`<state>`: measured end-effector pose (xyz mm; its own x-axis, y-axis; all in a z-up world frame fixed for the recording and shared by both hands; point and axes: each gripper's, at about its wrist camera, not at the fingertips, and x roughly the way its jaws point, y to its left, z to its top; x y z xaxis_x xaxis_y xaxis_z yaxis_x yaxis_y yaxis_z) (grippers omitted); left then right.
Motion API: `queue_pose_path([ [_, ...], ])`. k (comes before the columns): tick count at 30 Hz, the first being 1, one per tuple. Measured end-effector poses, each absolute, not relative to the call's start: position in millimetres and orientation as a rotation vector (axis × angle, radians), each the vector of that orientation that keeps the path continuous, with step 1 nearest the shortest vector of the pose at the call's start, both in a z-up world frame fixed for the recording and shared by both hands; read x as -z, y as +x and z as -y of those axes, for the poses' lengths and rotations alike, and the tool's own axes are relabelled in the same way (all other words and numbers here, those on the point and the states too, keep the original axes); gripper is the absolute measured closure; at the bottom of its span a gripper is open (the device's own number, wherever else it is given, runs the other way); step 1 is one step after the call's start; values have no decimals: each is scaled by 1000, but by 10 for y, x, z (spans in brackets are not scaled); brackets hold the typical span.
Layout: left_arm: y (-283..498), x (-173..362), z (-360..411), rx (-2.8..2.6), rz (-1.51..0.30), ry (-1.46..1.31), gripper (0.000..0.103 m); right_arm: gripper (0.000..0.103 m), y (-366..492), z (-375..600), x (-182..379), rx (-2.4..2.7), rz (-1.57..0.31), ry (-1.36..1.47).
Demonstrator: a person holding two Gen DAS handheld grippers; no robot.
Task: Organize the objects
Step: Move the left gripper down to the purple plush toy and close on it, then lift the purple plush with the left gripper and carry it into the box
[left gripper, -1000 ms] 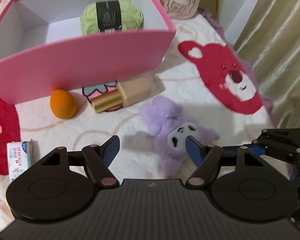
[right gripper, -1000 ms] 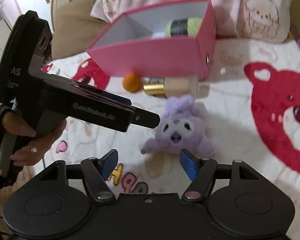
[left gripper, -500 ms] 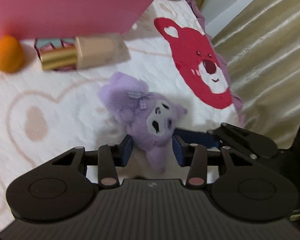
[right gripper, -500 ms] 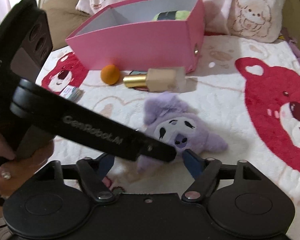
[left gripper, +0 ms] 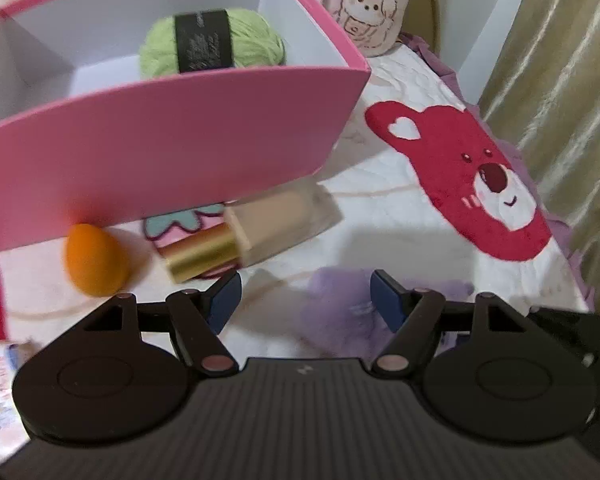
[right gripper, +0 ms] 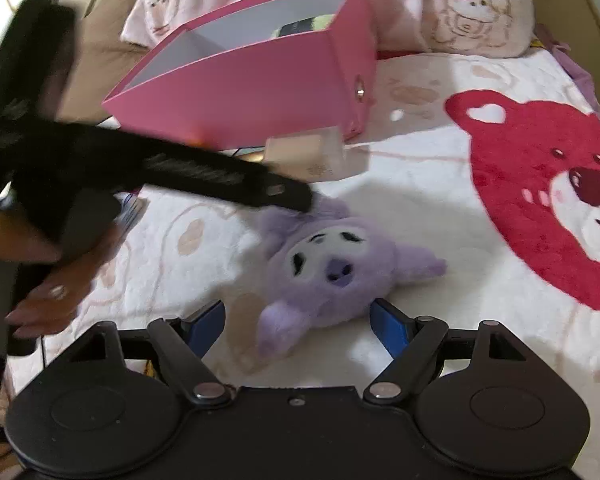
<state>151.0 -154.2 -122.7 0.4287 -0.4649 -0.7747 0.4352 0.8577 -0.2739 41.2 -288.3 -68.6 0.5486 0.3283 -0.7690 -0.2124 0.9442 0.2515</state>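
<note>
A purple plush toy (right gripper: 336, 268) lies on the white bedspread, just ahead of my open right gripper (right gripper: 298, 326); one plush foot reaches between its fingers. In the left wrist view the plush (left gripper: 340, 304) is a blur below my open, empty left gripper (left gripper: 304, 300). A pink box (left gripper: 172, 148) stands behind, with green yarn (left gripper: 210, 46) inside. A gold-capped bottle (left gripper: 256, 236) and an orange sponge (left gripper: 94, 260) lie in front of the box. The left gripper's body (right gripper: 148, 164) crosses the right wrist view above the plush.
A small white packet (left gripper: 0, 364) lies at the left edge. Red bear prints (right gripper: 548, 184) mark the bedspread. Pillows (right gripper: 472, 8) sit behind the box. Curtains (left gripper: 560, 60) hang to the right past the bed's edge.
My left gripper was closing around the plush half a second ago; now it is open wide, raised and pulled back, with the box in view again. The plush lies on the bed.
</note>
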Motion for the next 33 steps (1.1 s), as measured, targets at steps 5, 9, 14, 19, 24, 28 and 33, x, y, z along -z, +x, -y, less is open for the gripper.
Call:
queue_pose_path([
  [5,1538,1341,1503,648,-1059,-169,44,20,483,2911,742,-296,-947,153],
  [9,1458,1409,1335,668,-1147,-365,57,33,480,2924,727,-257,-928,108],
  [14,1314,1365,1339,618,-1119,-325,59,34,441,2853,697,-240,-916,39],
  [19,1225,1346,1370,569,-1061,-241,61,35,431,2824,765,-192,-923,75],
  [24,1166,1257,1225,566,-1060,-299,64,46,349,2699,698,-220,-871,5],
  [28,1059,1017,1056,566,-1033,-319,64,46,280,2586,496,-251,-836,-33],
  [33,890,619,822,576,-977,-320,64,47,205,2402,143,-284,-786,-98],
])
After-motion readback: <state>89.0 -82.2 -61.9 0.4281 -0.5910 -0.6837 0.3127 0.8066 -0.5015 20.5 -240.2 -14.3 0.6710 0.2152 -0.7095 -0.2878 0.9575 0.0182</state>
